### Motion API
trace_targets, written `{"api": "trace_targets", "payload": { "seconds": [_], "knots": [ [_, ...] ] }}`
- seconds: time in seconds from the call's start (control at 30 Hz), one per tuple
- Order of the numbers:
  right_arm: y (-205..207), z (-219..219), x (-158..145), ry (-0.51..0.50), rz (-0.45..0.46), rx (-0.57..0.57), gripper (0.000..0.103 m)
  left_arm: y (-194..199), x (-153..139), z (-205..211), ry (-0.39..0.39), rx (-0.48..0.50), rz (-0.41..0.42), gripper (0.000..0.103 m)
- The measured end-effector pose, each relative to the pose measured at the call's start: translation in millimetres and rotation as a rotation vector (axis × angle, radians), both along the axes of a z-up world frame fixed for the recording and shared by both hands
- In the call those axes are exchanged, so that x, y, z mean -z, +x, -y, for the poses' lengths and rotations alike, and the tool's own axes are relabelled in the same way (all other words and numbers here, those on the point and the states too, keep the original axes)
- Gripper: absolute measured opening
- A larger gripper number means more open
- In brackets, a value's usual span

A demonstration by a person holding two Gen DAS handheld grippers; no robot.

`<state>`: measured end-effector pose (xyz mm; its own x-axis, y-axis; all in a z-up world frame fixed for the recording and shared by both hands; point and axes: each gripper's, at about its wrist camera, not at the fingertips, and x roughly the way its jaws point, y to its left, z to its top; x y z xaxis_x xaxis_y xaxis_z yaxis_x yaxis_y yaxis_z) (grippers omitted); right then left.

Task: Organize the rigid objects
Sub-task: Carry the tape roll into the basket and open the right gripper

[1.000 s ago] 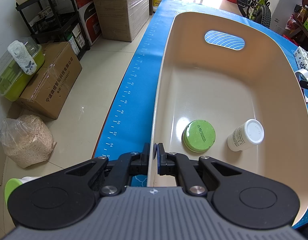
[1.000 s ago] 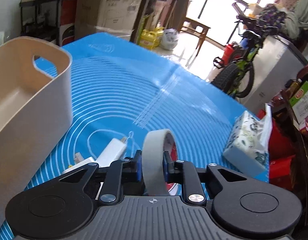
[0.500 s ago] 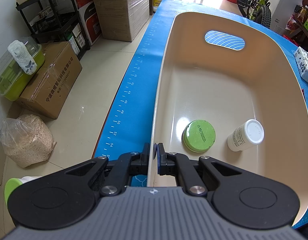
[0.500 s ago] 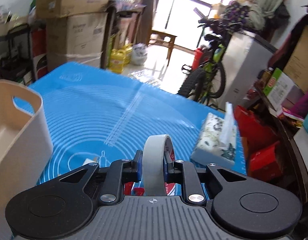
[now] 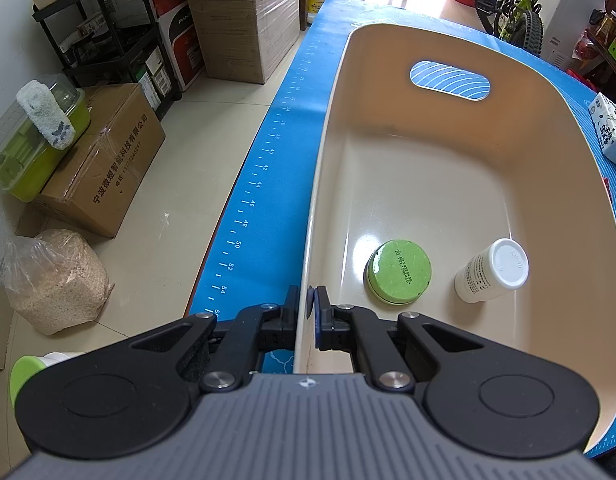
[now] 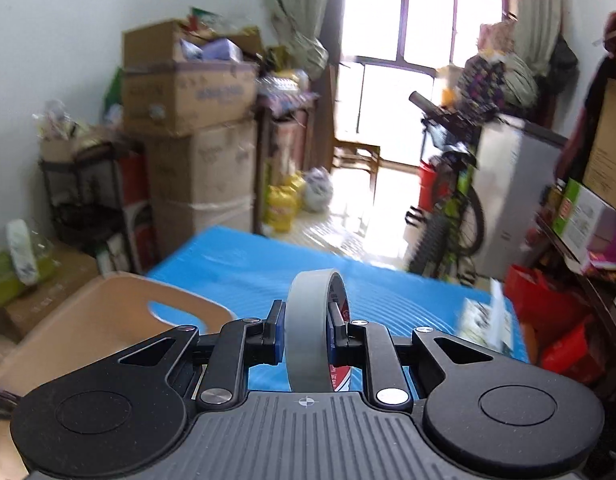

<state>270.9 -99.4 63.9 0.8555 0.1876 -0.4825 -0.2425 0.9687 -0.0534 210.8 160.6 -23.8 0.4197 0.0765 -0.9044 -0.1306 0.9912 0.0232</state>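
Tape roll: a grey roll of tape [image 6: 308, 328] is held upright, on edge, between the pads of the right claw [image 6: 305, 330]; red and white print is seen on its inner face.
Right claw: closed on the tape roll, one pad pressed on each flat side; it is raised above the worktop [image 6: 243, 264], and the picture is blurred.
Bin: a beige plastic bin [image 5: 540, 184] with an oval handle hole in its far wall stands on the worktop; from the right claw it is seen low to the left [image 6: 107, 312].
Left claw: the left claw [image 5: 311, 306] is closed narrowly on the near left wall of the bin, one pad outside and one inside the rim.
Green tin: a round green tin [image 5: 399, 271] lies on the bin floor, just ahead and to the right of the left claw, with dark print on its lid.
White bottle: a small white bottle [image 5: 492, 270] with a white cap is seen inside the bin, right of the green tin and apart from it, tilted against the right wall.
Worktop: covered by a blue mat [image 5: 263, 168] with a printed ruler along the edge left of the left claw.
Tissue pack: a patterned tissue pack [image 6: 486, 326] lies on the mat to the right of the right claw.
Surroundings: cardboard boxes [image 5: 103, 160] are seen on the floor left of the left claw; a bicycle [image 6: 448, 208] stands far ahead of the right claw.
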Motion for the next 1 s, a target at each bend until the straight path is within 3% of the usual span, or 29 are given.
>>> {"api": "trace_targets", "payload": {
  "seconds": [0.13, 0.27, 0.4, 0.63, 1.0],
  "knots": [
    [-7.0, -26.4, -12.8, 0.036, 0.022, -0.063, 0.03, 0.1, 0.0, 0.1, 0.001, 0.0, 0.0, 0.008],
    [-9.5, -51.8, -7.1, 0.06, 0.009, -0.121, 0.03, 0.0, 0.0, -0.2, -0.001, 0.0, 0.0, 0.008],
    [-10.3, -79.1, 7.9, 0.073, -0.049, -0.172, 0.03, -0.1, -0.8, -0.6, -0.002, 0.0, 0.0, 0.008],
    [-20.7, -123.6, 41.8, -0.011, -0.165, -0.265, 0.03, 0.0, -0.7, -0.4, -0.002, -0.001, 0.0, 0.008],
    [-11.7, -142.5, 81.9, -0.088, -0.372, -0.259, 0.03, 0.7, -0.5, -0.1, 0.001, 0.0, -0.001, 0.008]
  ]
}}
